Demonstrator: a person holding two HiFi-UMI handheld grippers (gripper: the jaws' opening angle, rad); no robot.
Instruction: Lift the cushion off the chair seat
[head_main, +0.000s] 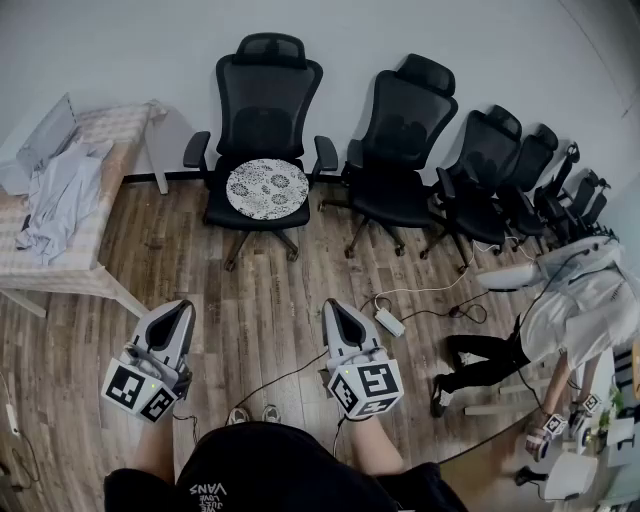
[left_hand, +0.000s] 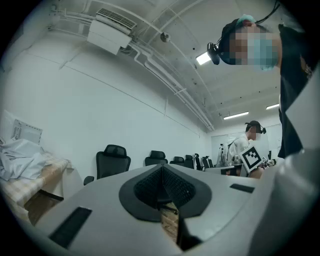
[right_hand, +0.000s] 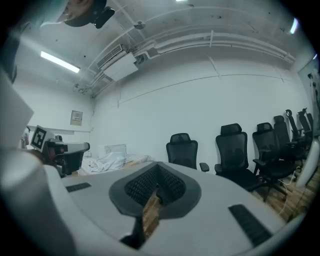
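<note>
Cushion (head_main: 267, 186) on chair (head_main: 262, 120) seat, well apart from closed tools.

One cushion (head_main: 267, 186) — two tongs (head_main: 183, 310) (head_main: 336, 306) — at least four chairs (head_main: 262, 110).

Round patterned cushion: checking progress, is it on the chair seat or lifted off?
On. The round white-and-black patterned cushion lies flat on the seat of the black mesh office chair.

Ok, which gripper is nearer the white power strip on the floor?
Right. In the head view the right gripper is just left of the power strip; the left gripper is much further left, beyond the right one.
</note>
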